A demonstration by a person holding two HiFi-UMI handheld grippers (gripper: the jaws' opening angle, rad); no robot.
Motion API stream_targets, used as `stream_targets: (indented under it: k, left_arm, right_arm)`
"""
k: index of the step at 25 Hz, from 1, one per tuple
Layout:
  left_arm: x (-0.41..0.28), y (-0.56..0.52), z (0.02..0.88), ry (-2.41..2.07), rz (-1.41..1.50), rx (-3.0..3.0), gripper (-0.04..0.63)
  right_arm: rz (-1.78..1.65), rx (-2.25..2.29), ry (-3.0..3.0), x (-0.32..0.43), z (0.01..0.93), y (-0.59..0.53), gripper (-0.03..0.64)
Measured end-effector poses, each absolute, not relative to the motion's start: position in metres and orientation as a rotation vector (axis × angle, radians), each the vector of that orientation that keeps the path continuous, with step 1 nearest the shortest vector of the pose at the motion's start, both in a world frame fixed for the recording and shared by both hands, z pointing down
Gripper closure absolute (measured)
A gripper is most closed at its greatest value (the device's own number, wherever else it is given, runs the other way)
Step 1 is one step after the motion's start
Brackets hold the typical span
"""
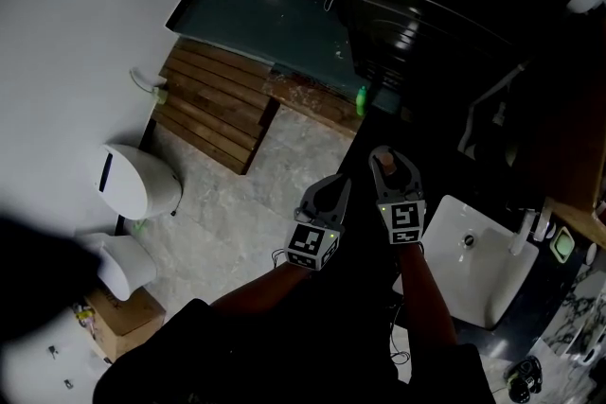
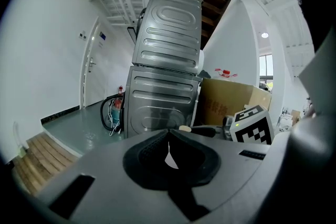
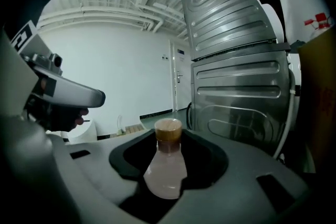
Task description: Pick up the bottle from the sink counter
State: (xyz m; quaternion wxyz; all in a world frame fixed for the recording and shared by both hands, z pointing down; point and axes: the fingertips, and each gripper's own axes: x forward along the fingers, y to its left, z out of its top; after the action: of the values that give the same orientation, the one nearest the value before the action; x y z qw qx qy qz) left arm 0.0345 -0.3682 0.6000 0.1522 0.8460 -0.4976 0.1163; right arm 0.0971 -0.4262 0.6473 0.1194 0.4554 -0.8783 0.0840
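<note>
The head view looks steeply down on the left gripper (image 1: pixel 329 191) and right gripper (image 1: pixel 393 167), while each gripper view faces along its jaws, close-up, toward the same stacked metal machines (image 2: pixel 165 81).

The bottle (image 3: pixel 166 168) between my black fingers (image 3: pixel 206 159) is cloudy pale pink with a brown cap. My left gripper (image 1: pixel 333 189) and right gripper (image 1: pixel 393 167) are grey, each with a cube of black-and-white squares. The sink (image 1: pixel 478 284) and toilet (image 1: pixel 133 183) are white, the slatted platform (image 1: pixel 213 104) warm brown, the floor (image 1: pixel 284 184) mottled pale grey, the ribbed machine (image 2: pixel 165 65) silver, the cardboard box (image 2: pixel 226 105) tan.
</note>
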Motion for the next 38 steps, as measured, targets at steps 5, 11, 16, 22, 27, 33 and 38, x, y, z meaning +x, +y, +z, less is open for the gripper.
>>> stream_targets:
  k: [5,11,16,22,27,33,38]
  left_arm:
    - [0.027,-0.365,0.600,-1.440,0.335,2.418,0.578]
    - [0.025,-0.359,0.595,-1.452,0.324,2.420,0.578]
    - [0.020,-0.356,0.588,-1.457,0.300,2.429,0.579]
    - [0.016,-0.342,0.577,-1.445,0.256,2.453,0.578]
    - [0.009,-0.317,0.569,-1.408,0.228,2.489,0.579]
    - [-0.005,-0.270,0.554,-1.394,0.180,2.503,0.578]
    - [-0.014,-0.221,0.537,-1.344,0.148,2.559,0.578]
  right_arm:
    - [0.233,1.331,-2.562,0.095,0.647,-0.426,0.448]
    - [0.260,1.348,-2.546,0.097,0.646,-0.426,0.454]
    - [0.227,1.356,-2.578,0.095,0.628,-0.411,0.456]
    - [0.206,1.383,-2.569,0.093,0.607,-0.380,0.456]
    - [0.196,1.461,-2.540,0.092,0.587,-0.347,0.456]
    - [0.239,1.568,-2.488,0.094,0.570,-0.293,0.456]
    - [0.188,1.623,-2.448,0.086,0.546,-0.242,0.456]
